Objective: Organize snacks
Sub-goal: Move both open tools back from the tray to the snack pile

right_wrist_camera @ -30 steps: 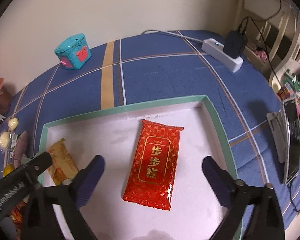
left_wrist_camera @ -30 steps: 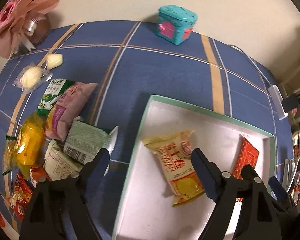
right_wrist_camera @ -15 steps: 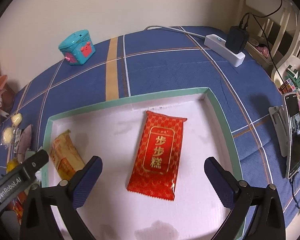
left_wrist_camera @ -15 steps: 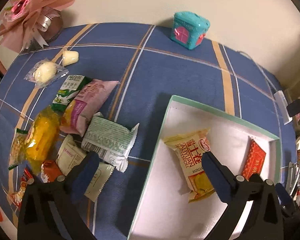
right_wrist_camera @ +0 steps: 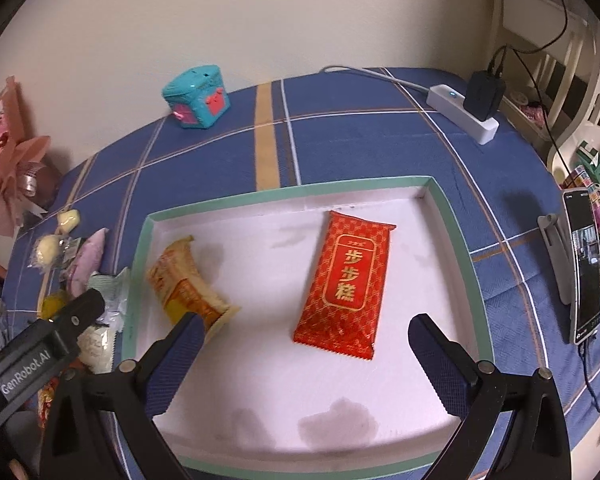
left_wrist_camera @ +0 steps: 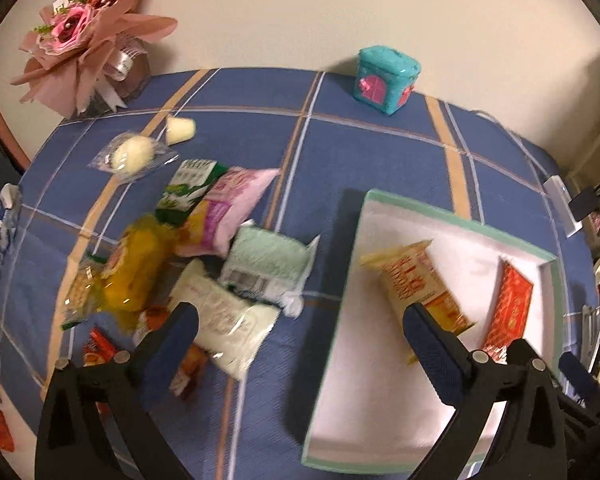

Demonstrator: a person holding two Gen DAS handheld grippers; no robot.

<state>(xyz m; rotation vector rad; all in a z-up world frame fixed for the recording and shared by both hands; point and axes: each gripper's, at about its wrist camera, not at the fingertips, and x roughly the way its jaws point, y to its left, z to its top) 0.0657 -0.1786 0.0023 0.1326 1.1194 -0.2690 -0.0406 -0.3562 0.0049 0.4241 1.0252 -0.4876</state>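
Snack packets in crinkly foil [left_wrist_camera: 260, 268] left of our green-rimmed white tray [right_wrist_camera: 452, 216], our left gripper [left_wrist_camera: 300, 332] and right gripper [right_wrist_camera: 306, 340] both spread apart, clamping nothing.

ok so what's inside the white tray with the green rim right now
Two snacks lie in the tray: a yellow-orange packet on the left and a red packet right of it, apart. The gripper fingers cover parts of the near floor.

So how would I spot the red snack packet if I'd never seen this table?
Find the shallow white box with the green rim on the blue checked tablecloth. Two packets lie inside; the red snack packet is the flat one with gold characters, right of the yellow packet.
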